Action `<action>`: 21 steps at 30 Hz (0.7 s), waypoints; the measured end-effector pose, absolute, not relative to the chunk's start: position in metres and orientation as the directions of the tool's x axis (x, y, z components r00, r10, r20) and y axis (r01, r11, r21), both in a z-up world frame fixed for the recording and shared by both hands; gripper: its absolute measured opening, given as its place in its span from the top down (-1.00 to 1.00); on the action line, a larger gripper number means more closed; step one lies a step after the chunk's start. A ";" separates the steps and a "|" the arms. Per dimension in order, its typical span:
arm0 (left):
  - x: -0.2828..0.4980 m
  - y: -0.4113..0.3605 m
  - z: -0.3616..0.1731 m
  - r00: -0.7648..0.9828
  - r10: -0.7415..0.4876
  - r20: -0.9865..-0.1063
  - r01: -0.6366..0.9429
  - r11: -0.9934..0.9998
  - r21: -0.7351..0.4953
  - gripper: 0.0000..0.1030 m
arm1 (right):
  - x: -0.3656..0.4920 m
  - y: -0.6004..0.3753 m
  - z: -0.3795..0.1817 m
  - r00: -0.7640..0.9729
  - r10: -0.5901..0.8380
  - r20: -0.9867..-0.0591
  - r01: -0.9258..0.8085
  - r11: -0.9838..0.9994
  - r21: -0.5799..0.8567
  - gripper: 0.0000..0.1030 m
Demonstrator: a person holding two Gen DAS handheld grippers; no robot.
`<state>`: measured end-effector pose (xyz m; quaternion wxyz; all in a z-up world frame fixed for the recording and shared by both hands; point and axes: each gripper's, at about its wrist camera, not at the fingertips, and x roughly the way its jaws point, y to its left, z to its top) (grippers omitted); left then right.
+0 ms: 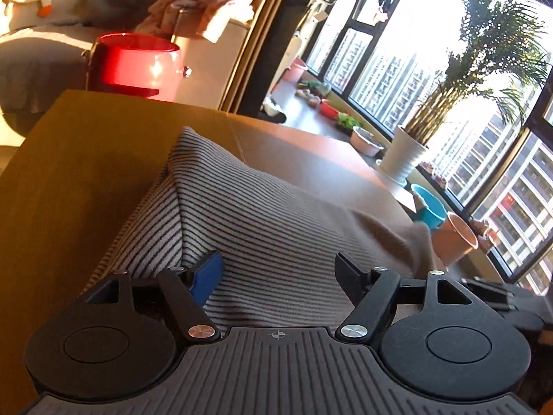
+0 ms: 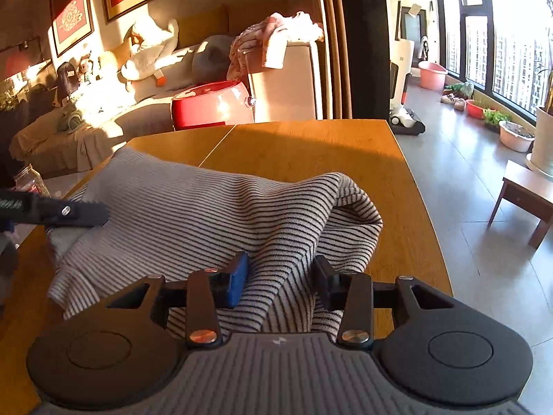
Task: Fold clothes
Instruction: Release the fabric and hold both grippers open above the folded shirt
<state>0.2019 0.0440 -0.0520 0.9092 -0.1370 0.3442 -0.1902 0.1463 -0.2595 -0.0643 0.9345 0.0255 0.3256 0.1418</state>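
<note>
A grey garment with thin black stripes (image 1: pixel 262 214) lies on the wooden table (image 1: pixel 69 173), bunched into a raised fold. My left gripper (image 1: pixel 280 269) is open, its fingers either side of the cloth at the near edge. In the right wrist view the same striped garment (image 2: pixel 193 214) spreads across the table (image 2: pixel 311 145), with a rolled hump at its right end. My right gripper (image 2: pixel 281 273) is open over the cloth's near edge. The left gripper's finger (image 2: pixel 79 214) shows at the far left, lying on the garment's left end.
A red round appliance (image 2: pixel 211 103) stands beyond the table's far edge, by a sofa with a plush goose (image 2: pixel 152 52) and pink clothes (image 2: pixel 273 34). A glass jar (image 2: pixel 29 180) sits at the left. Pots, basins and a palm (image 1: pixel 404 159) line the window; a low wooden stool (image 2: pixel 525 190) is on the right.
</note>
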 end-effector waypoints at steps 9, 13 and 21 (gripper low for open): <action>0.223 0.048 -0.056 0.757 -0.398 -0.518 0.249 0.909 -0.334 -0.63 | 0.120 -0.222 -0.042 0.698 0.325 -0.638 -0.345 0.934 0.097 -0.21; 0.215 0.053 -0.049 0.755 -0.411 -0.512 0.250 0.901 -0.354 -0.70 | 0.129 -0.218 -0.017 0.785 0.265 -0.559 -0.316 0.949 0.005 -0.70; 0.201 0.070 -0.040 0.763 -0.460 -0.455 0.268 0.865 -0.425 -0.77 | 0.198 -0.211 -0.051 0.746 0.056 -0.664 -0.207 0.967 -0.150 -1.00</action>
